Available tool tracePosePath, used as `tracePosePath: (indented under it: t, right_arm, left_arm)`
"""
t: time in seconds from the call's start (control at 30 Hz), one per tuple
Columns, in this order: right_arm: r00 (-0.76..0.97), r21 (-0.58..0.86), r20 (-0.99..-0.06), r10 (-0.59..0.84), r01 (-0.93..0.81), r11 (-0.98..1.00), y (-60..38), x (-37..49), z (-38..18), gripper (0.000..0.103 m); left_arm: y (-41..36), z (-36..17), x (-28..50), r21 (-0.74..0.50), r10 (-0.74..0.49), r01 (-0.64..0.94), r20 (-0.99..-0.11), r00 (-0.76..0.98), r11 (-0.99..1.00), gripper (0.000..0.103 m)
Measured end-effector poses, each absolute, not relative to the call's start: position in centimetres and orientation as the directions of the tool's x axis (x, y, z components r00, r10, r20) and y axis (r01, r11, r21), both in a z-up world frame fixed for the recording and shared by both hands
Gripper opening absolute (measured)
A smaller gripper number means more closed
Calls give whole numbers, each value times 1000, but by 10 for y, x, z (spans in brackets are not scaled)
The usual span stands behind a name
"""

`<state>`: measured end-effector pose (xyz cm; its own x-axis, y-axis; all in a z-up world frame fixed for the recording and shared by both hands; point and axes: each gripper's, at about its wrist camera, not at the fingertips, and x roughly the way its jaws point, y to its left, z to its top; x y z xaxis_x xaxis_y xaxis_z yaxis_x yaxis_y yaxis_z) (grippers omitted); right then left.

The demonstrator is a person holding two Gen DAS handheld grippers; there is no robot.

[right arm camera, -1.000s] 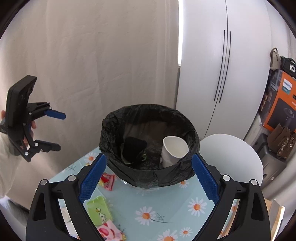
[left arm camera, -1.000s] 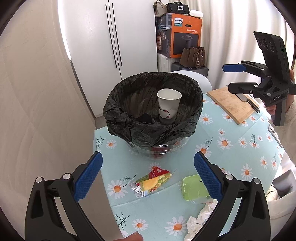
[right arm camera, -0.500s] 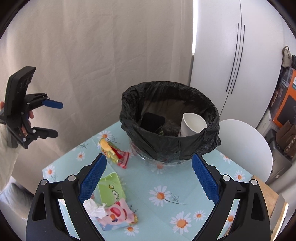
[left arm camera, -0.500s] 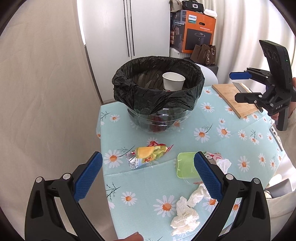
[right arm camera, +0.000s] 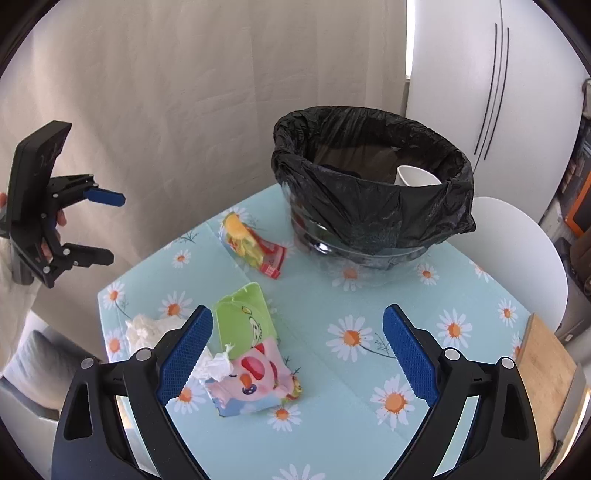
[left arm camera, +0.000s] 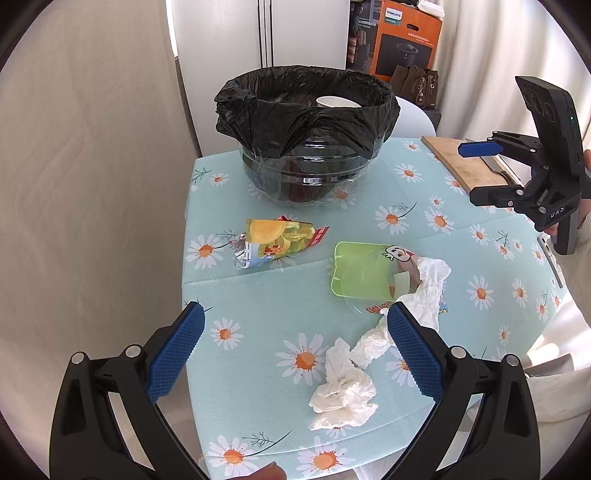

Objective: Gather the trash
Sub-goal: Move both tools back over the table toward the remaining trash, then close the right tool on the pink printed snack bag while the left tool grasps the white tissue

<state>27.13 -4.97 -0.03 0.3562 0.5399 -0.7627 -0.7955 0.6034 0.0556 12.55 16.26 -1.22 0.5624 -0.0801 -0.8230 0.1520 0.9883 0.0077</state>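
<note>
Black bin liner (left arm camera: pixel 306 99) is seen folded over a clear glass bowl (left arm camera: pixel 303 177) at the far side of the daisy-print tablecloth (left arm camera: pixel 258 295); a white paper cup (right arm camera: pixel 417 176) stands inside, only its rim visible in the left wrist view.

Trash on the cloth: a yellow-red snack wrapper (left arm camera: pixel 275 242) lies near the bowl, a green plastic tray (left arm camera: pixel 356 269) lies beside it, and crumpled white tissue (left arm camera: pixel 345 387) lies nearest the table edge.

Left wrist view only: more tissue is seen draped against the tray's right side, a wooden cutting board (left arm camera: pixel 463 162) with a knife at the right, and an orange Philips box (left arm camera: pixel 402 33) behind.

Right wrist view only: a pink cartoon packet (right arm camera: pixel 255 380) is shown touching the tray's near edge, with a white chair (right arm camera: pixel 517 251) behind the table. The packet is mostly hidden under tray and tissue in the left view.

Left gripper (left arm camera: pixel 295 354): jaws are spread wide, nothing is held, nothing is touched; it is held above the near table edge over the tissue. In the right wrist view it is seen off the table's left side.

Right gripper (right arm camera: pixel 297 354): jaws are spread wide, nothing gripped; it is held in the air above the cloth, with packet and tray seen by its left finger.
</note>
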Motion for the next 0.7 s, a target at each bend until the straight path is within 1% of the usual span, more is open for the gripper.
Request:
tracePosePath:
  t: [0.37,0.7]
  right_arm:
    - [262,106,-818,513,-806,582,-61,252,-44,89]
    - [191,136,-852,488,-818,558,-59,225,-78,89]
  left_arm:
    - [142,-49,101,-39,-98,126,-859,503,991,97]
    - [119,-86,87,-80,-135,141,-883,450,987,97]
